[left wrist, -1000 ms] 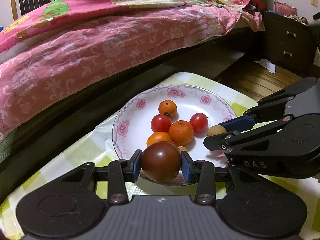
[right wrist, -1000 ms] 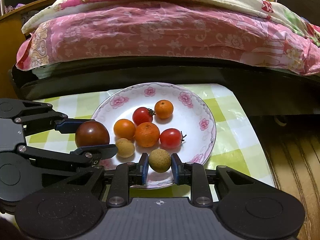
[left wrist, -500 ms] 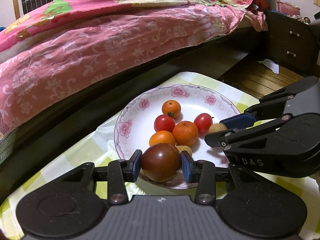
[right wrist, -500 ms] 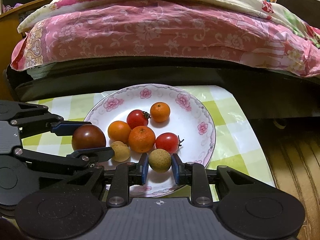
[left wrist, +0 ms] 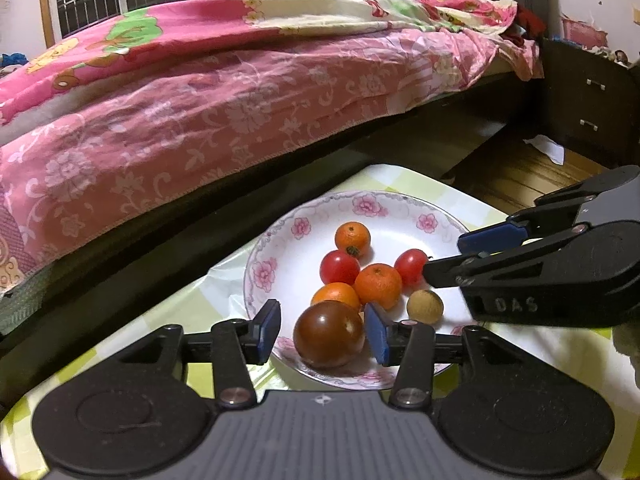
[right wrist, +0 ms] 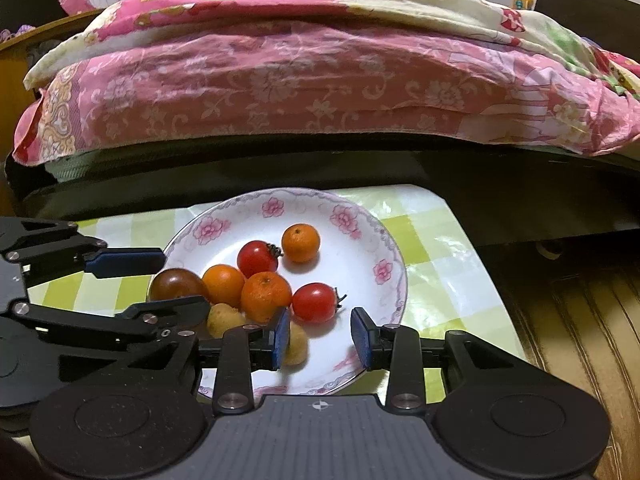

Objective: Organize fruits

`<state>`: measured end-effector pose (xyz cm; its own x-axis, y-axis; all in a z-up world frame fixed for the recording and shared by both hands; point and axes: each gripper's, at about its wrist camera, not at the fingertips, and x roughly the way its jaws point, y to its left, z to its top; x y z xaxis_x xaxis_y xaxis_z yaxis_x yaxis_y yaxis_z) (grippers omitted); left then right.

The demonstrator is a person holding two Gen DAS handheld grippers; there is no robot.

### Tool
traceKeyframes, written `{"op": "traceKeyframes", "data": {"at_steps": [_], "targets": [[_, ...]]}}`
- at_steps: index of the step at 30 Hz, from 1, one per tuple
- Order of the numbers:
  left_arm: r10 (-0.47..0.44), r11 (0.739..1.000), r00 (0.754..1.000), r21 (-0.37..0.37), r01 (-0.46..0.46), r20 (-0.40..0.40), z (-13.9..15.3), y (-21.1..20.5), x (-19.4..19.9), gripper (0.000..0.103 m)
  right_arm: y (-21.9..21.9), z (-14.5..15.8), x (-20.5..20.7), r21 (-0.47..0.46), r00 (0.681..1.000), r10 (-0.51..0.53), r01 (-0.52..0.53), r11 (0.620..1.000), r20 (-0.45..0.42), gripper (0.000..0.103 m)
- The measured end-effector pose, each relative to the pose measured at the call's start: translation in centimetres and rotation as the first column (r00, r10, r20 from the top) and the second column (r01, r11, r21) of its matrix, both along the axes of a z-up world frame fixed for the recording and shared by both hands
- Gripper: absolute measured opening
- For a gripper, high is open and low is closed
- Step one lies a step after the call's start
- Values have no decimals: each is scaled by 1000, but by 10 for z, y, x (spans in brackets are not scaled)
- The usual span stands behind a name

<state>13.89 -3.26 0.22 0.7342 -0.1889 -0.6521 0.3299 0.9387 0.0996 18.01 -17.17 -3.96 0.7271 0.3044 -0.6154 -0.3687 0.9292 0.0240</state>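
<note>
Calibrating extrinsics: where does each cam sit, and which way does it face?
Left wrist: on the left gripper, looking forward over the floral plate toward the bed; own open fingers flank the dark tomato, right gripper at right.
Right wrist: on the right gripper, same heading; own open fingers, left gripper at left.
Shared: plate, dark tomato, bed.

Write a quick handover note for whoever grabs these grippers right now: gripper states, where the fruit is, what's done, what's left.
Left gripper: open, jaws either side of the dark tomato, which sits on the plate.
Right gripper: open, empty; a longan lies by its left finger.
On the plate too: three oranges, two red tomatoes, a second longan.
Done: all visible fruit is plated.
Left: back both grippers out, probably.
</note>
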Motion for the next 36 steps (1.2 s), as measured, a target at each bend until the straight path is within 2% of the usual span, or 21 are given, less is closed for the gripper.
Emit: {"op": "traceKeyframes", "data": {"at_steps": [5, 14, 18, 25, 30, 36], "targets": [[26, 1000, 1000, -5, -26, 12, 7, 7, -3, 55, -7, 6, -1, 29, 1000, -22, 22, 999, 2, 32], [93, 995, 996, -22, -93, 1, 14, 15, -20, 67, -11, 14, -15, 57, 999, -44, 44, 997, -2, 33], [107, 994, 994, -22, -107, 4, 17, 14, -36, 73, -9, 14, -31, 46, 998, -53, 54, 997, -14, 38], [155, 986, 988, -64, -156, -15, 22, 17, -70, 82, -9, 19, -67, 36, 998, -51, 52, 998, -23, 39], [196, 980, 981, -45, -196, 0, 23, 18, -94, 88, -10, 22, -91, 60, 997, -63, 65, 996, -37, 39], [232, 971, 973, -59, -232, 8, 29, 19, -119, 94, -8, 22, -123, 64, 997, -62, 65, 996, -54, 45]]}}
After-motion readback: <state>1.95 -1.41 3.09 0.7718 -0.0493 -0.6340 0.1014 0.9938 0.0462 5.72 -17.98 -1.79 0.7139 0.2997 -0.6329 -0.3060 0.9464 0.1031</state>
